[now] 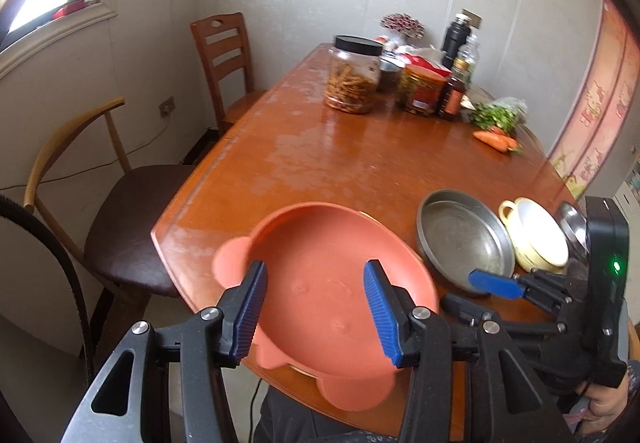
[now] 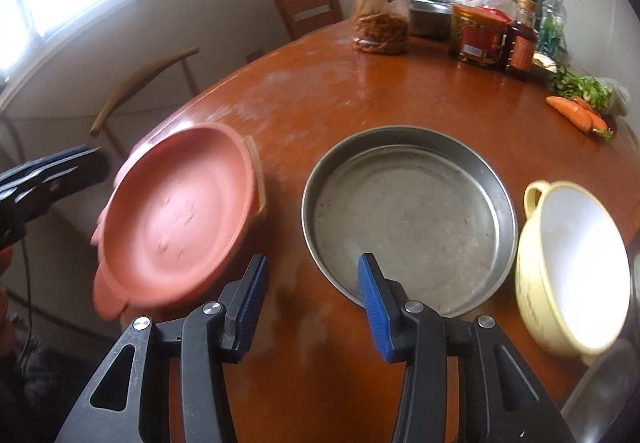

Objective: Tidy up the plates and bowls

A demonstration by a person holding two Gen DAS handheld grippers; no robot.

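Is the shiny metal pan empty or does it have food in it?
Empty. The metal pan shows only its bare, scuffed bottom, and nothing lies inside it.

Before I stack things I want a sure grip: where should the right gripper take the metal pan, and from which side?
Take the metal pan by its near rim, coming in from the table's front edge. Its wall is thin and upright, so one finger can go inside and one outside. The right gripper is open at that edge; the yellow bowl crowds the right side.
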